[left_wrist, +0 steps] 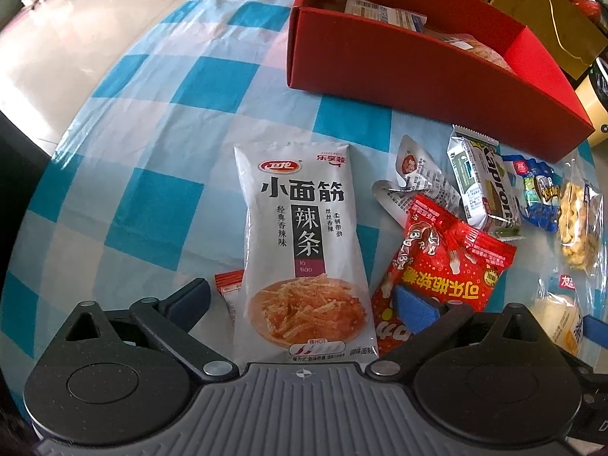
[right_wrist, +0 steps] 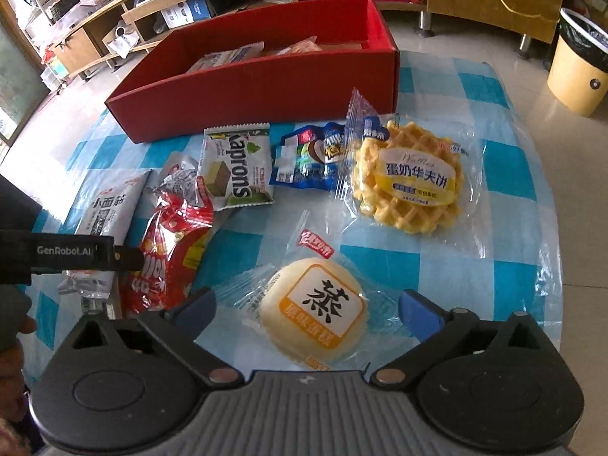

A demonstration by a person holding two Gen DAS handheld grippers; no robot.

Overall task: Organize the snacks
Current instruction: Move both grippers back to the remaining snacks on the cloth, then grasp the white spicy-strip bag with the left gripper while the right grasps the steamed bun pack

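Box contents: packets inside the red box mostly hidden behind its near wall.
Small red sachet: beside the box's near-side white snack bag, largely tucked under it.

From the right wrist view I see the box at upper centre of the bench, packets inside; below it the wafer pack, the waffle to its right, the steamed cake at bottom centre
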